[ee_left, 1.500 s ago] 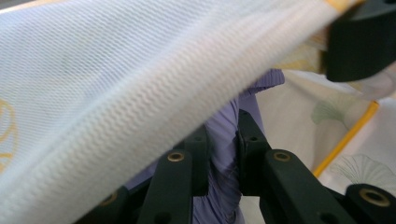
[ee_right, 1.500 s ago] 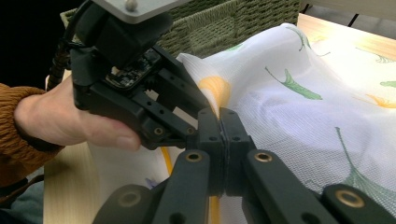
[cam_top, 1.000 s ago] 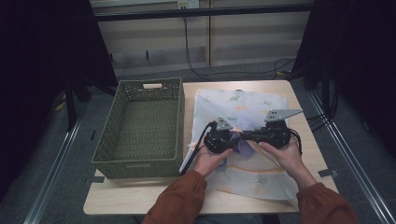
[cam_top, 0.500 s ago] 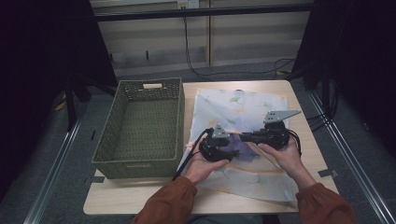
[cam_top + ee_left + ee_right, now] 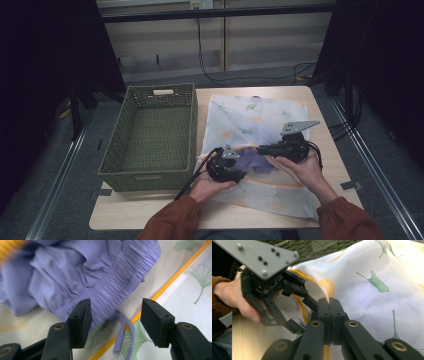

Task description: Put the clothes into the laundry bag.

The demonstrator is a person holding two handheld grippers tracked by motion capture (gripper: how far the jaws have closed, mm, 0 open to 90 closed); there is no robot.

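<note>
The purple garment (image 5: 82, 272) lies bunched on the leaf-print cloth (image 5: 260, 117) on the worktop, the right gripper (image 5: 262, 149) clamped on its fabric. The left gripper (image 5: 115, 322), jaws just opening and empty, hovers at the waistband; judging by this, re-gripping comes next, closing on that elastic edge beside the drawstring (image 5: 122, 335)

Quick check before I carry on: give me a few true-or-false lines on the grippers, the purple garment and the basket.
1. The left gripper has open jaws. True.
2. The right gripper is open. False: its jaws are pressed together on cloth.
3. The purple garment lies in the basket. False: it lies on the leaf-print cloth.
4. The basket stands left of the cloth. True.
</note>
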